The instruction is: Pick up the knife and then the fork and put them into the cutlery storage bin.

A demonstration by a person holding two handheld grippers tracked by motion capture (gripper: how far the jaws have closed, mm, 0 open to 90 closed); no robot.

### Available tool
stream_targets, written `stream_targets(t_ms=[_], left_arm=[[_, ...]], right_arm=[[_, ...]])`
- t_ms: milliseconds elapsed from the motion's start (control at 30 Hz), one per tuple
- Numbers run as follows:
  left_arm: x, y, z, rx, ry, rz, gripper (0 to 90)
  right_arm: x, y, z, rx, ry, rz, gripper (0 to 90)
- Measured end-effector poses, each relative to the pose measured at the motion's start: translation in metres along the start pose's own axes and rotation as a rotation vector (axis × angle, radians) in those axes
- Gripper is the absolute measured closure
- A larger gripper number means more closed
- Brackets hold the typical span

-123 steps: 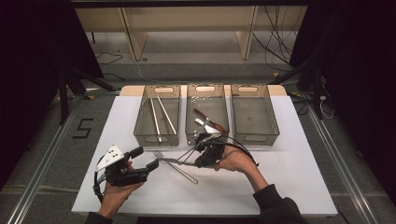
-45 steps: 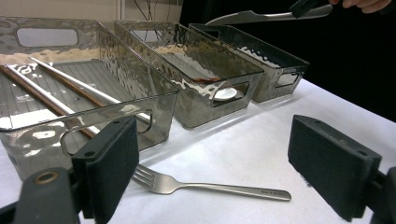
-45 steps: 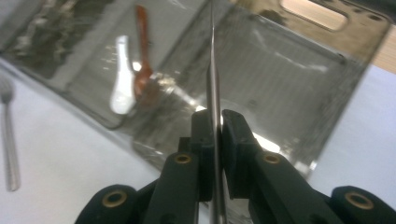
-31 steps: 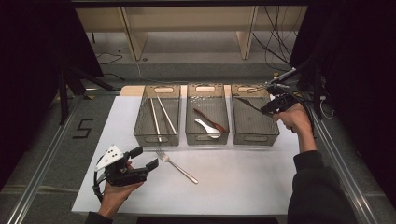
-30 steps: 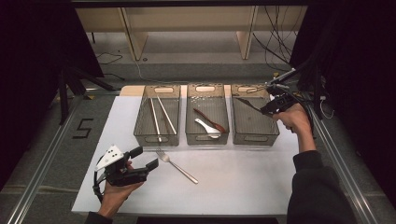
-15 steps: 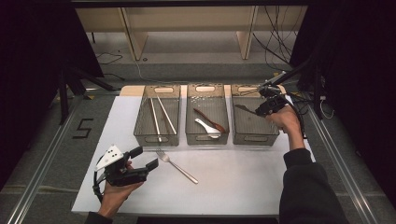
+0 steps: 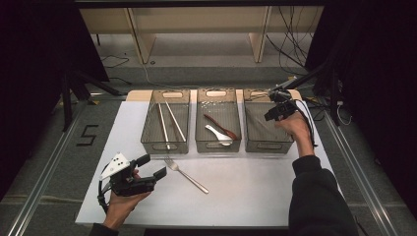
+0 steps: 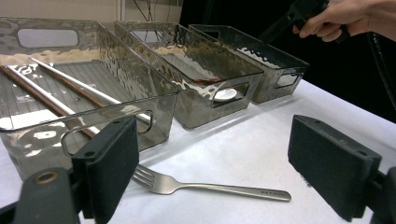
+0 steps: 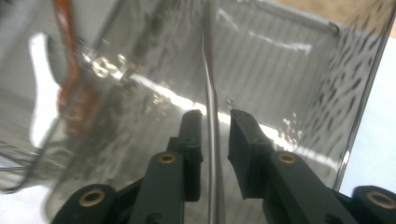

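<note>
The thin metal utensil [image 9: 210, 93] is long and shiny. It points away from the right gripper [image 9: 214, 135], down into the right bin [image 7: 265, 129]. The jaws have just been opening, and the handle sits loose in the gap between them. The right hand [image 7: 293, 125] reaches out over the bin's far end. The bin is clear, ribbed plastic.
</note>
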State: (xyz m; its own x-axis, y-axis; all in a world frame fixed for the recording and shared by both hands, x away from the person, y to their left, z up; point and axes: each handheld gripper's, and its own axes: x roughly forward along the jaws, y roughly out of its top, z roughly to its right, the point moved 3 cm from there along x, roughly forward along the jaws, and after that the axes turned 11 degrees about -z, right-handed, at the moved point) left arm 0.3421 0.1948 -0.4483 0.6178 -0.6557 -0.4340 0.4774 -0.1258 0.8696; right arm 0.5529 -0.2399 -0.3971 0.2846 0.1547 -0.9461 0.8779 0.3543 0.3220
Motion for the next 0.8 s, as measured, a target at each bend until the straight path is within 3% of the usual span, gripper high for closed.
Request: stream_targets(t_ms=[367,533,800], left_arm=[[0.001,0.000,0.000,0.003,0.002,-0.004,16.1],[0.001,0.000,0.000,0.002,0.002,-0.004,16.1],[0.001,0.000,0.000,0.002,0.003,-0.003,16.1]], right_arm=[[-0.020,-0.010,-0.013,-0.040,0.073,0.080,41.0],[-0.028,-0.018,-0.028,-0.077,0.104,0.127,34.5],[-0.037,-0.030,-0.065,-0.168,0.149,0.171,29.6]])
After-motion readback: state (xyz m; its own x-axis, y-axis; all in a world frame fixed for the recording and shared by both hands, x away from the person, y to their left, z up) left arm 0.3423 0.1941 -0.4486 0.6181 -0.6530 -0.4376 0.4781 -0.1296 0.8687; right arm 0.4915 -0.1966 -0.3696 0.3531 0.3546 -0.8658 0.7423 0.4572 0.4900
